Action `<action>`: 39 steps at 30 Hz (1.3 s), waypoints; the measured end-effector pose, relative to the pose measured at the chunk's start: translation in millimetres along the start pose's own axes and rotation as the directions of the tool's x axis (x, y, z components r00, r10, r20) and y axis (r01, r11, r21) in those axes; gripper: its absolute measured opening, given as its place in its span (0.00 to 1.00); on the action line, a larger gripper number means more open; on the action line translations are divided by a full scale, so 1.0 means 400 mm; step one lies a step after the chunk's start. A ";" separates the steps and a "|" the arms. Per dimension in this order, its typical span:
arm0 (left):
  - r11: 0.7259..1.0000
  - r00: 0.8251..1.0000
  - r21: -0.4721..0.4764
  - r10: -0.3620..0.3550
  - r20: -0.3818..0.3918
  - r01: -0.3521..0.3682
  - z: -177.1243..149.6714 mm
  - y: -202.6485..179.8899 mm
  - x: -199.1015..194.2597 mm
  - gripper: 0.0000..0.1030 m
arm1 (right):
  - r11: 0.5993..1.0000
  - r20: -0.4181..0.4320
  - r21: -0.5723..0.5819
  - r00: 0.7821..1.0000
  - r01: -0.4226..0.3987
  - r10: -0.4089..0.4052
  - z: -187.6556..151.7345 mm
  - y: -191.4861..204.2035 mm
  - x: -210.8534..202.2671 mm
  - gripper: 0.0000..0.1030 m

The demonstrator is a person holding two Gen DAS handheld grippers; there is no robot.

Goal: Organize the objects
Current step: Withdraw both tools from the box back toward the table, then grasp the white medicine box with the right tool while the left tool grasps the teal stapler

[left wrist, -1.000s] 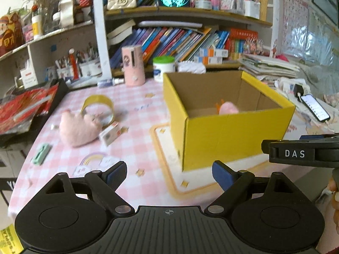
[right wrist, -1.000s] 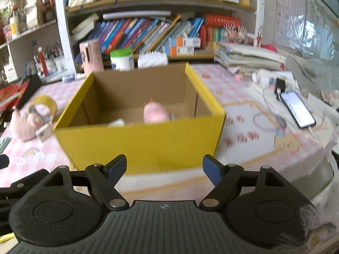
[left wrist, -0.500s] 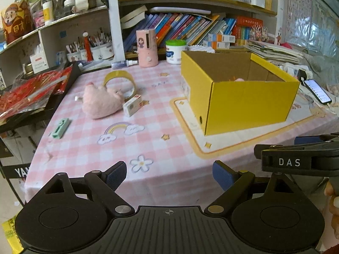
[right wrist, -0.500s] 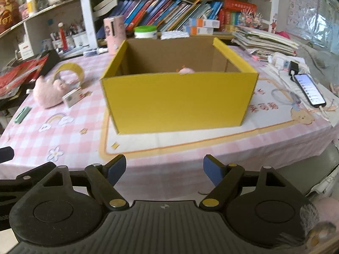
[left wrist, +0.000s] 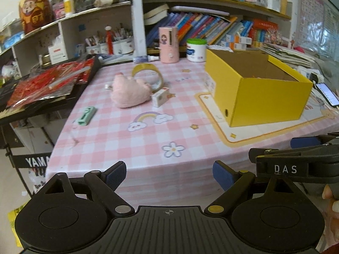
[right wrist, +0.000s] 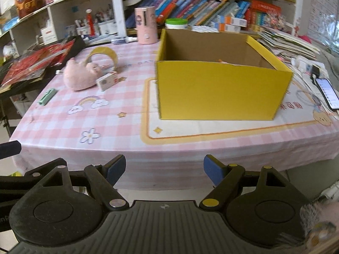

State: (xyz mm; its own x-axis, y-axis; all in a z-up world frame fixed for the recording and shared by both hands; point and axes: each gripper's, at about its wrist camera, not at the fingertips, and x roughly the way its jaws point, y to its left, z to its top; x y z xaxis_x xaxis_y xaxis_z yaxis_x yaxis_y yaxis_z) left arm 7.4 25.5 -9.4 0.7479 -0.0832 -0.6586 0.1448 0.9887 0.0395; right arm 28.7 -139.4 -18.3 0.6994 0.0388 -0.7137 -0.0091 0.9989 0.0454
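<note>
An open yellow cardboard box stands on the pink checked table, also in the right wrist view; its contents are mostly hidden by its front wall. To its left lie a pink plush toy, a yellow tape roll, a small white carton and a green clip. My left gripper is open and empty, off the table's front edge. My right gripper is open and empty, also in front of the table.
A pink cylinder and a white jar stand at the back by bookshelves. A black keyboard with red papers is at the left. A phone and stacked papers lie right of the box.
Both grippers have pulled back from the box and away from the table, so more of the table shows. Both have stayed open and empty.
</note>
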 end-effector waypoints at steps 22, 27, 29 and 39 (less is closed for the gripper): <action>0.986 0.993 -0.121 0.113 0.013 -0.111 0.001 0.148 -0.004 0.94 | 0.987 0.002 -0.124 0.994 -0.104 0.105 0.054 0.161 0.044 0.77; 0.983 0.992 -0.135 0.130 0.005 -0.128 0.026 0.170 0.033 0.94 | 0.982 0.002 -0.143 0.992 -0.124 0.126 0.091 0.182 0.084 0.76; 0.981 0.991 -0.144 0.132 0.001 -0.131 0.038 0.178 0.052 0.94 | 0.980 -0.003 -0.151 0.992 -0.128 0.129 0.110 0.189 0.104 0.76; 0.972 0.988 -0.178 0.157 -0.005 -0.155 0.120 0.201 0.147 0.94 | 0.973 0.001 -0.181 0.989 -0.142 0.145 0.228 0.197 0.204 0.76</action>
State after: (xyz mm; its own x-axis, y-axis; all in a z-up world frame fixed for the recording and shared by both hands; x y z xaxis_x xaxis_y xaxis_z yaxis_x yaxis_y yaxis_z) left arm 94.3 94.2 -9.0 0.7581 0.0738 -0.6479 -0.0907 0.9959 0.0073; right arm 150.2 -59.9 -9.4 0.6912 0.1828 -0.6992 -0.2378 0.9711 0.0187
